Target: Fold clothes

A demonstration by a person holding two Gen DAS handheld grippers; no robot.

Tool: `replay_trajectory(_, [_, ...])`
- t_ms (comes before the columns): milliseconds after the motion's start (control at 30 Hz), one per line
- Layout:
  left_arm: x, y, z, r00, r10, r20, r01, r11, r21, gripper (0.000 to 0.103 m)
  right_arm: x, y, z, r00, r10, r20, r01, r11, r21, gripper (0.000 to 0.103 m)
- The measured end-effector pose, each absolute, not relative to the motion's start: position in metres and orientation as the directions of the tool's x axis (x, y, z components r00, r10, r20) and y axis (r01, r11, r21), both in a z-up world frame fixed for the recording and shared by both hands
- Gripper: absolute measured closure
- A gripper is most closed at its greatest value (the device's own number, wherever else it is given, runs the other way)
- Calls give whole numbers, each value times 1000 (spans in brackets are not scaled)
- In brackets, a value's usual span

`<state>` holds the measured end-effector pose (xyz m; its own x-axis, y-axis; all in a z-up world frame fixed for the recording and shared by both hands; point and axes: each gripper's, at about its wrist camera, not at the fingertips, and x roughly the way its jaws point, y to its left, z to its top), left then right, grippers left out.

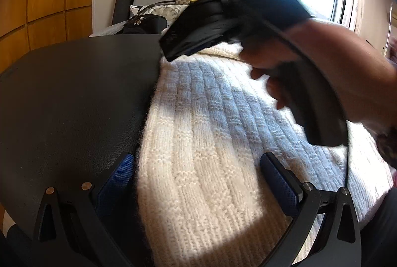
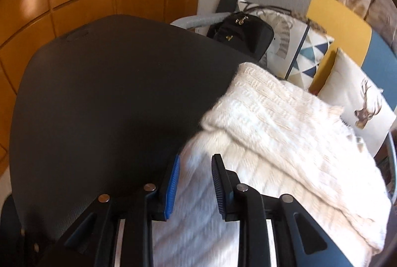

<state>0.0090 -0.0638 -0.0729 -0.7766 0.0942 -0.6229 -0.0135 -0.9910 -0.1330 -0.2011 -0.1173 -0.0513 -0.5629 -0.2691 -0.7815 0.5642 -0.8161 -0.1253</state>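
While the round black leather-look table (image 2: 99, 105) takes up most of the view, the cream cable-knit sweater (image 2: 285, 133) lies folded on its right side; the left gripper (image 1: 198, 182) gapes wide over it, and the right gripper (image 2: 194, 182) hangs narrow, gripping nothing.

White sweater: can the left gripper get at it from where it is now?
Probably yes. The left gripper is open right over the white sweater, nothing between them; the right gripper is farther up, off to the side.

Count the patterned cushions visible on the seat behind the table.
3: a grey-patterned cushion behind the black bag, a triangle-patterned one beside it, and a deer-print one farthest right. Others may be hidden.
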Motion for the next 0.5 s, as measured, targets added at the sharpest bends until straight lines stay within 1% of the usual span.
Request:
replay_trajectory(100, [9,-64,-73,-778,93,-621,-13,-991,-132,0,-183,-111,-52,-570,-249,-783,559,-816,-148,77])
replay_trajectory(200, [9,-64,-72,-779,91,-620,-13,-992,-129,0,-170,-107,-59,-558,-234,-796,547,-825,-141,77])
replay_trajectory(267, [10,-64,-72,-780,90,-620,-13,-992,-128,0,-169,-104,-64,-554,-236,-798,538,-833,-127,75])
replay_trajectory(333, [10,-64,-72,-780,90,-619,-14,-992,-127,0,-168,-104,-66,-572,-248,-782,529,-840,-120,73])
replay_trajectory(500, [10,-65,-73,-781,89,-618,-13,-992,-126,0,-164,-111,-67,-594,-228,-771,528,-834,-160,72])
